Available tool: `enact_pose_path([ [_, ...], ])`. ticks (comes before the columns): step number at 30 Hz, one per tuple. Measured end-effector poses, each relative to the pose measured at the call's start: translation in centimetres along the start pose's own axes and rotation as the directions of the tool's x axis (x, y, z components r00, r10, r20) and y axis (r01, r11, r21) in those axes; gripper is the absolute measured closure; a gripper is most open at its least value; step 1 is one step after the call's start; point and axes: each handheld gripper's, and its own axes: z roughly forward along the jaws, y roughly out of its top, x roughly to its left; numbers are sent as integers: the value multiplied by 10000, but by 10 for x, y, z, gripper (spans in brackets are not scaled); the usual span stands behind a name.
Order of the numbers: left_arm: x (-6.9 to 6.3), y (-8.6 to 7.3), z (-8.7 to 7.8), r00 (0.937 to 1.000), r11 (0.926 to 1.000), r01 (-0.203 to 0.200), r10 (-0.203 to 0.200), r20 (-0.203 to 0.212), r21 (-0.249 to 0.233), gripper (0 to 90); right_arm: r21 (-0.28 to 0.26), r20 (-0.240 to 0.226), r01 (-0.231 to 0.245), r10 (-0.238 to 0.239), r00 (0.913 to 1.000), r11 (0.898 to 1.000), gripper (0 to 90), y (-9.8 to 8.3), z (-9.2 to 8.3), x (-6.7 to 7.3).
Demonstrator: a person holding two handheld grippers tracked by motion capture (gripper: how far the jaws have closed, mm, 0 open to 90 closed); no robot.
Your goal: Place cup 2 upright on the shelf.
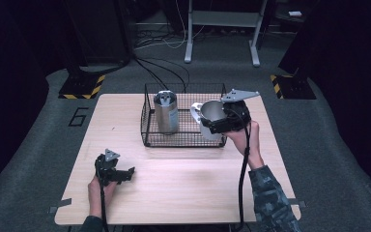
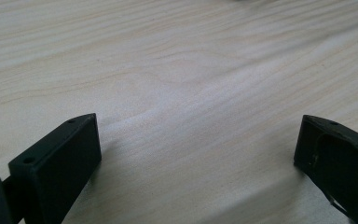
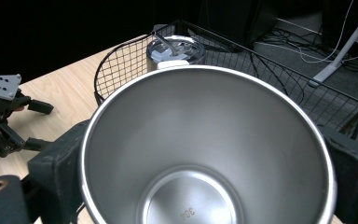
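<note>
Right gripper view is showing the right gripper pinching a steel cup between its fingers; the left gripper is resting spread on the table.

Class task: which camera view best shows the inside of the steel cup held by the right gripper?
The right gripper view: it looks straight into the steel cup, down to its stamped bottom. The high view shows its outside at the wire basket.

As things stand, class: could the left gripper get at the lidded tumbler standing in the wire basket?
Probably yes: the left gripper is open and empty, the table between is bare, and the lidded tumbler rises above the basket wall.
</note>
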Motion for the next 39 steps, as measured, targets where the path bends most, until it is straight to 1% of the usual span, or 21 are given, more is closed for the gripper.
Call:
enact_pose_path([
  [4, 0, 0, 0, 10000, 10000, -14, 14, -1, 7, 4, 37, -2, -55, 55, 10000, 10000, 58, 3, 6, -1],
  [7, 0, 0, 0, 10000, 10000, -14, 14, -1, 6, 4, 73, 15, 26, -26, 10000, 10000, 58, 6, 10, -1],
  [8, 0, 0, 0, 10000, 10000, -11, 11, 0, 7, 4, 65, 10, -62, 62, 10000, 10000, 58, 7, 11, -1],
  [11, 0, 0, 0, 10000, 10000, -7, 7, 2, 4, 4, 18, 20, 51, -51, 10000, 10000, 58, 10, 16, -2],
  [14, 0, 0, 0, 10000, 10000, 4, -4, -9, 7, 4, 97, 42, -73, 72, 10000, 9999, 58, 12, 20, -2],
  [16, 0, 0, 0, 10000, 10000, 1, -1, -12, 15, 4, 173, 54, -15, 14, 10000, 9998, 58, 13, 23, -2],
  [18, 0, 0, 0, 10000, 10000, 8, -8, -10, 11, 4, 145, 77, 51, -52, 10000, 9999, 58, 14, 26, -3],
  [21, 0, 0, 0, 10000, 10000, 3, -3, -9, 12, 4, 217, 179, 32, -36, 9998, 9998, 57, 16, 30, -3],
  [22, 0, 0, 0, 10000, 10000, 13, -13, -8, 5, 4, 245, 167, -49, 45, 9999, 9997, 58, 16, 31, -3],
  [23, 0, 0, 0, 10000, 10000, 4, -4, -10, 7, 4, 229, 193, 47, -51, 9998, 9997, 58, 17, 33, -4],
  [26, 0, 0, 0, 10000, 10000, -3, 3, -7, 16, 4, 292, 297, 3, -11, 9996, 9996, 58, 18, 37, -4],
  [27, 0, 0, 0, 10000, 10000, -2, 2, -8, 15, 4, 270, 303, 58, -66, 9995, 9996, 58, 19, 39, -5],
  [28, 0, 0, 0, 10000, 10000, 7, -7, -5, 7, 4, 356, 307, -54, 43, 9995, 9994, 58, 19, 40, -5],
  [29, 0, 0, -1, 10000, 9999, -46, 46, 0, 92, 4, 338, 321, 0, -11, 9995, 9994, 58, 19, 42, -7],
  [31, 0, 0, 0, 10000, 10000, -8, 8, 5, 42, 4, 389, 379, -64, 49, 9993, 9992, 58, 19, 46, -9],
  [32, 0, 0, 0, 10000, 10000, -33, 33, 21, 89, 4, 420, 393, -172, 156, 9991, 9990, 58, 18, 47, -10],
  [34, 0, 0, 0, 10000, 10000, -25, 25, -37, -15, 4, 493, 457, -203, 180, 9988, 9986, 58, 17, 51, -13],
  [36, 0, 0, 0, 10000, 10000, -49, 49, -24, 32, 4, 562, 484, -340, 313, 9983, 9978, 58, 16, 55, -15],
  [37, 0, 0, 0, 10000, 10000, -55, 55, -20, 47, 4, 519, 490, -310, 284, 9984, 9982, 58, 15, 57, -17],
  [39, 0, 0, 0, 10000, 10000, -45, 45, -32, -1, 4, 548, 557, -458, 428, 9975, 9974, 57, 14, 59, -19],
])
